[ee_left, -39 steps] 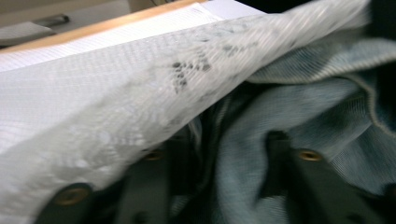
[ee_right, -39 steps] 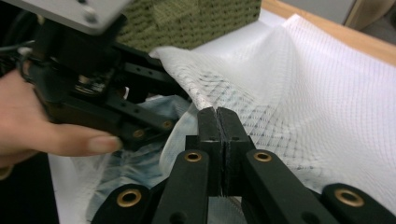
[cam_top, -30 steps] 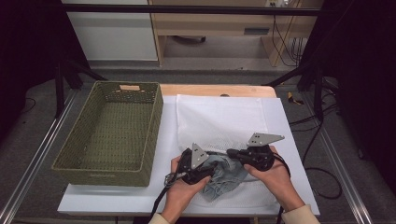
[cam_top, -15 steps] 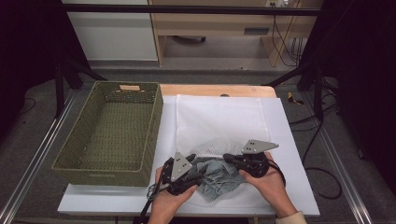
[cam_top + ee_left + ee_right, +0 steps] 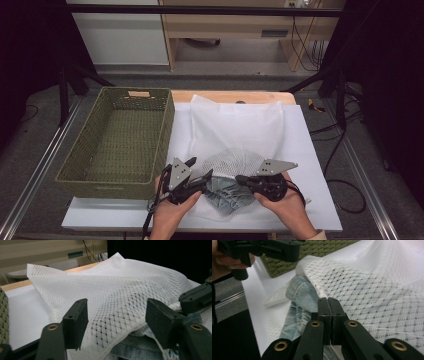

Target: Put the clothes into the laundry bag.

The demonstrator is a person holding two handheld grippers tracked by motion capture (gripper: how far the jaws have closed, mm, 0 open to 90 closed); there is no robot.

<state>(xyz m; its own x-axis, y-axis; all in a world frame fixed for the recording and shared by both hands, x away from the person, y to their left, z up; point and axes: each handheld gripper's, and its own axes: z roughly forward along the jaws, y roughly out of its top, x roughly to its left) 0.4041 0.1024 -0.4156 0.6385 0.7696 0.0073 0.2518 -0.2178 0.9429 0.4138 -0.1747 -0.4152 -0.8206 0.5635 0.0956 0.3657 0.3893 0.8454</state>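
Observation:
A white mesh bag (image 5: 240,125) lies on the white table top (image 5: 310,165), its near rim raised over a blue denim garment (image 5: 227,192). My right gripper (image 5: 239,178) is shut on that rim; in the right gripper view the closed jaws (image 5: 328,300) pinch the mesh bag (image 5: 374,290) beside the denim (image 5: 302,297). My left gripper (image 5: 201,167) is open at the bag's near left corner, and its jaws have just been opening. In the left gripper view (image 5: 116,315) the mesh bag (image 5: 112,290) and denim (image 5: 135,347) lie between the pads, untouched.
A green woven basket (image 5: 102,186) stands along the table's left side, close to my left hand. A wooden edge (image 5: 230,96) shows behind the bag. Metal rails and cables run along the floor on both sides.
My left gripper has shifted left and toward the person, and its jaws have spread apart. The right gripper has come a little nearer, still shut on the bag's rim.

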